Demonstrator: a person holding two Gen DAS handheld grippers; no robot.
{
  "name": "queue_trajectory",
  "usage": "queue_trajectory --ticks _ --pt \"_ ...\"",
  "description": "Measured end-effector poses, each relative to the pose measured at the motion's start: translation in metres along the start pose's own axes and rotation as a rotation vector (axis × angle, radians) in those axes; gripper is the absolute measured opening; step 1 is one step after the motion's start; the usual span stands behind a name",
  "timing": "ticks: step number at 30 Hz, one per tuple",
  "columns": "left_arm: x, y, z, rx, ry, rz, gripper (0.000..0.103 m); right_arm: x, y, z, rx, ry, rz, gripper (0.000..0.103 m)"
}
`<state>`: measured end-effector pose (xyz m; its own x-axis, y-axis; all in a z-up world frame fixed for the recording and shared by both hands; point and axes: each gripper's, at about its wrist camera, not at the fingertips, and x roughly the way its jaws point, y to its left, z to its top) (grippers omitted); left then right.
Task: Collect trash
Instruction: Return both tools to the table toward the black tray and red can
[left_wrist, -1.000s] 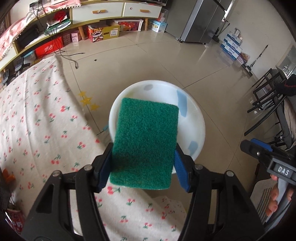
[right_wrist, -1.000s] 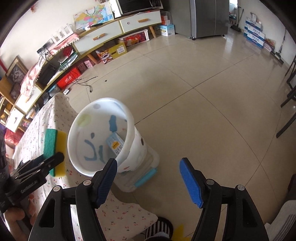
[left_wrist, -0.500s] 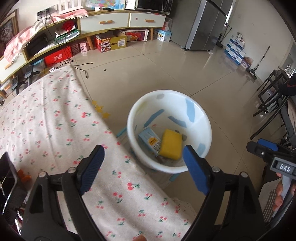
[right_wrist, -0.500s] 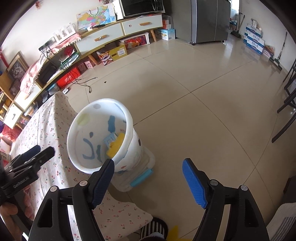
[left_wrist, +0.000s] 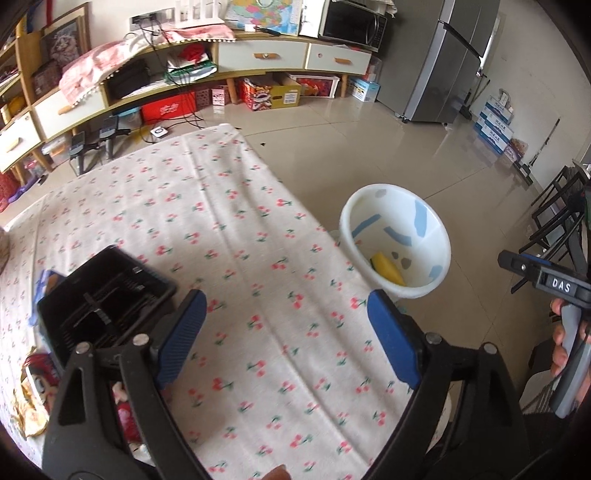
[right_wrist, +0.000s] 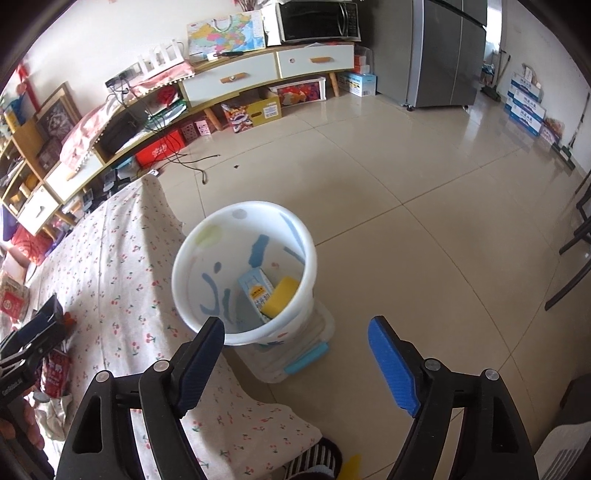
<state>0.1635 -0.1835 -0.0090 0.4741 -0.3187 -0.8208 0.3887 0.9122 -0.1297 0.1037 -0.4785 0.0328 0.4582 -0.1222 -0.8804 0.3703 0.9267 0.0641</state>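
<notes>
**Left wrist view: sponge in the bin, both grippers empty**

Left wrist view shows the left gripper (left_wrist: 284, 336) spread wide over the tablecloth (left_wrist: 207, 221), its blue pads holding nothing. Ahead and to its right, past the cloth's edge, stands the white bin (left_wrist: 397, 242). A yellow sponge (left_wrist: 386, 268) lies at the bottom of it, partly hidden by the near rim. Just left of the gripper a black tray (left_wrist: 103, 299) sits on the cloth, with red wrappers (left_wrist: 37, 373) beside it at the frame's lower left. The right gripper (left_wrist: 543, 277) appears at the far right edge (only its side shows there).

From the right wrist view, the right gripper (right_wrist: 297, 354) is also released and empty, hovering above the floor with the bin (right_wrist: 207, 236) just ahead of its left pad. Inside lie the sponge (right_wrist: 281, 297) and, touching it, a small blue carton (right_wrist: 256, 290). The bin rests on a clear box (right_wrist: 295, 354) with a blue latch, close against the table's edge. The left gripper (right_wrist: 29, 341) shows at the left edge over the cloth (right_wrist: 118, 258), well apart from the bin.
</notes>
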Motion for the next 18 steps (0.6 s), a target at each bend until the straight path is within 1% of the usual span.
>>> queue_trajectory --ticks 3,9,15,18 --pt "-0.015 0.017 -0.009 -0.017 -0.007 0.017 0.093 -0.006 0.015 -0.002 -0.027 -0.007 0.008 0.083" --pt "-0.042 0.06 -0.03 -0.057 -0.001 0.06 0.094 -0.017 0.057 -0.01 -0.104 -0.021 0.045 0.084" --pt "-0.064 0.108 -0.054 -0.109 0.013 0.154 0.094 -0.021 0.112 -0.02 -0.206 -0.013 0.101 0.084" --pt "-0.072 0.132 -0.067 -0.144 0.016 0.183 0.094 -0.018 0.141 -0.026 -0.244 0.005 0.143 0.084"
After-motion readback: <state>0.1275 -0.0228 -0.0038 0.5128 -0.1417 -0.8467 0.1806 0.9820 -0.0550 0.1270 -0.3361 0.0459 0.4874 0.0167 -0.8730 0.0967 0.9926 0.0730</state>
